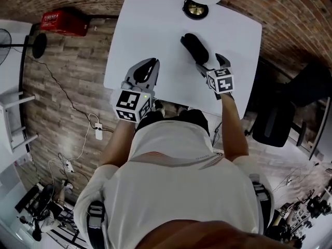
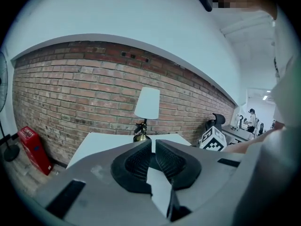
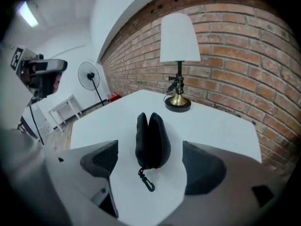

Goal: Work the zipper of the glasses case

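Observation:
A black glasses case (image 1: 194,46) (image 3: 151,140) lies on the white table (image 1: 150,30), with a dark seam running between its two halves. A small clip (image 3: 146,180) hangs off its near end. My right gripper (image 1: 211,64) (image 3: 150,166) is open just behind that end; the jaws stand wide on either side and neither pad touches the case. My left gripper (image 1: 148,69) (image 2: 154,147) is shut on nothing near the table's front left edge, well left of the case and tilted up towards the brick wall.
A lamp (image 1: 195,7) (image 3: 178,79) (image 2: 146,107) with a brass base and white shade stands on the table beyond the case. A red box (image 1: 65,21) and a fan (image 3: 88,72) are on the floor to the left. An office chair (image 1: 275,123) is on the right.

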Tool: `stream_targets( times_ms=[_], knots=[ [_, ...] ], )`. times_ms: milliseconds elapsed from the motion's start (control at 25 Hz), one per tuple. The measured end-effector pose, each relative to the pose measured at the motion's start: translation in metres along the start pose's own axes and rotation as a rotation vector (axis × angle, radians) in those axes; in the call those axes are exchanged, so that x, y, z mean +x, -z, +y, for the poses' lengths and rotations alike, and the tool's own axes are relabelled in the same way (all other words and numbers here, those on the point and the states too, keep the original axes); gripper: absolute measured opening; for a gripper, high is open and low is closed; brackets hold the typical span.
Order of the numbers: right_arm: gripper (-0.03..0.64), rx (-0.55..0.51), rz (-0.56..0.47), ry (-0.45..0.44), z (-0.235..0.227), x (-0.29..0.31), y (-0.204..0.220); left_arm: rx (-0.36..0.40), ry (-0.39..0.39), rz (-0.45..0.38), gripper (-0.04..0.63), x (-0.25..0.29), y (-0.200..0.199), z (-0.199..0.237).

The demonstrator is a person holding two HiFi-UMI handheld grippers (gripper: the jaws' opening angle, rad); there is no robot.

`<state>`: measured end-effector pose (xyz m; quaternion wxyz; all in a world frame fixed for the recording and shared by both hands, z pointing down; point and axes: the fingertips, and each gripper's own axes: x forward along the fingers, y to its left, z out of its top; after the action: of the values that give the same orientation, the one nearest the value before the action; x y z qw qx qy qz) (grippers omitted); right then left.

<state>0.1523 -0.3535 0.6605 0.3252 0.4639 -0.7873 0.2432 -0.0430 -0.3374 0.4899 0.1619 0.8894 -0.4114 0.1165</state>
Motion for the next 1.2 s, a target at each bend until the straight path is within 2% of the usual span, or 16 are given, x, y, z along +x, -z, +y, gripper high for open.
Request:
stream_targets(
  times_ms=[160,400,520,680,960,1200],
  knots=[
    [0.489,-0.007,0.08,-0.015,-0.005,0.039,0.019,-0.015,-0.035,0.027,0.033,-0.005,0.012,0.007],
    [0.491,0.003,0.129,-0.026,-0.003,0.065,0.03,-0.029,-0.066,0.033,0.034,-0.018,0.016,0.014],
    [0.43,0.012,0.128,-0.02,0.0,0.064,0.029,-0.033,-0.066,0.038,0.034,-0.02,0.018,0.019],
    [0.31,0.026,0.09,0.01,-0.005,0.058,0.022,-0.028,-0.047,0.03,0.033,-0.014,0.014,0.02],
    [0.301,0.012,0.005,0.038,0.003,0.037,0.001,-0.002,0.002,0.003,0.032,-0.011,-0.002,0.018],
    [0.299,0.049,-0.127,0.053,0.004,-0.008,-0.036,0.019,0.056,-0.037,0.033,-0.009,-0.021,0.008]
  ],
)
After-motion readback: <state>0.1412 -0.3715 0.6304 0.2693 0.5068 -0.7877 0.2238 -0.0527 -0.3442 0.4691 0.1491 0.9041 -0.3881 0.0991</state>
